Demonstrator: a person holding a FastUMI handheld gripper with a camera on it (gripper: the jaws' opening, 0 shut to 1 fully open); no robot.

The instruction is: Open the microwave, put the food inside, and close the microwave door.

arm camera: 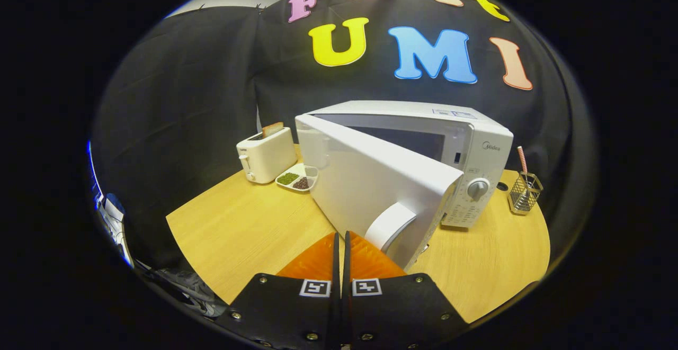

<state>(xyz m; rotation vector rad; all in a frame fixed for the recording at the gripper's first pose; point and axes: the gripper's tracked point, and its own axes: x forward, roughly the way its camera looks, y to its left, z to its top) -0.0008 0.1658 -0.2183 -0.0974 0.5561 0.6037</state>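
Plainly, the white microwave (424, 154) is sitting on the wooden surface (249, 228) with its door (378, 186) swinging partway open toward the claw (341, 241); the brand name "Midea" is reading clearly on the microwave's upper front corner, above the control panel, while the small sticker on its top and the tiny print around the buttons are too small to make out. On that control panel a round grey dial (478, 188) is standing out over rows of small buttons. The door is showing a plain white outer face with a curved white handle (389, 225) at its free edge, and that handle is lying just ahead of the claw's orange fingers (318, 260). The claw is clenched, its two fingers pressing together with nothing between them, and each black finger mount is carrying a square black-and-white marker. Behind the microwave's hinge side a white toaster (266, 154) is holding a slice of bread (273, 128), and a small white divided dish (297, 178) with green and dark fillings is lying between the toaster and the microwave. On the microwave's dial side a wire holder (524, 194) is keeping a striped straw (522, 160) upright.
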